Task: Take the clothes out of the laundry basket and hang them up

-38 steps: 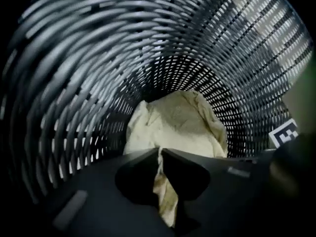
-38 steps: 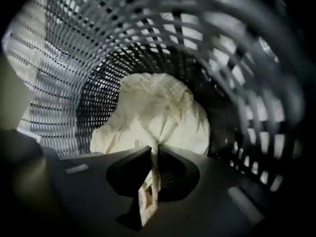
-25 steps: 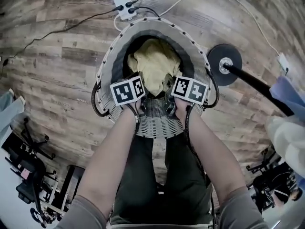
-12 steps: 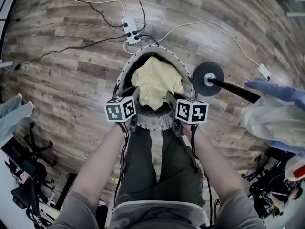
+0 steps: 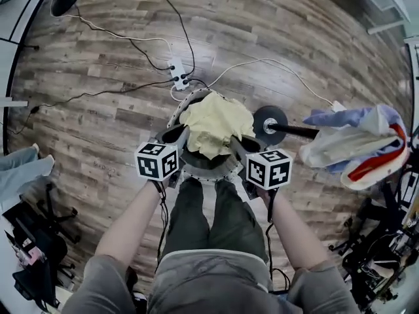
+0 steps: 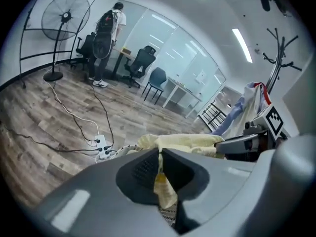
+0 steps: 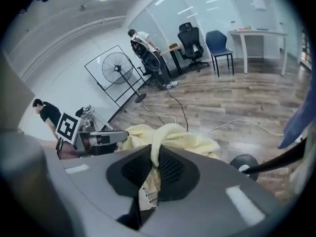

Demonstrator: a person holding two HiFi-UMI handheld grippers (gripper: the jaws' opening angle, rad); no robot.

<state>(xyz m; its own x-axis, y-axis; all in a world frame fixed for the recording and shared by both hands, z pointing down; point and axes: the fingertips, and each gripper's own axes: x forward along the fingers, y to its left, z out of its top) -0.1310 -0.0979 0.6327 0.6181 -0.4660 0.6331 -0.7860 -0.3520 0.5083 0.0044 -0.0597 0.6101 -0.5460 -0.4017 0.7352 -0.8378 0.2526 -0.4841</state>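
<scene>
**A:** What's different from a second ago?

**B:** The yellow garment (image 5: 215,123) is up. A second ago it lay bunched in the laundry basket (image 5: 200,173), with both my claws low at the near rim. Now it hangs spread between them above the basket, which sits on the wooden floor (image 5: 98,123).

**A:** Do you have it firmly?

**B:** I judge so. My left claw (image 6: 159,154) is clamped on a fold of the yellow cloth, which is pinched between the pads and trails below them. My right claw (image 7: 152,157) is closed on another edge the same way, and a pale tag shows under the pinch.

**A:** Is it clear of the basket?

**B:** I can't tell. In the head view the lower part covers the opening.

**A:** What does that mean for the job?

**B:** The taking-out step looks nearly done. The coat stand (image 5: 270,124) has its base just right of the basket, and other clothes (image 5: 353,146) are already draped on it. Next I'd carry this garment there, keeping both pinches tight so the cloth doesn't slip.
</scene>
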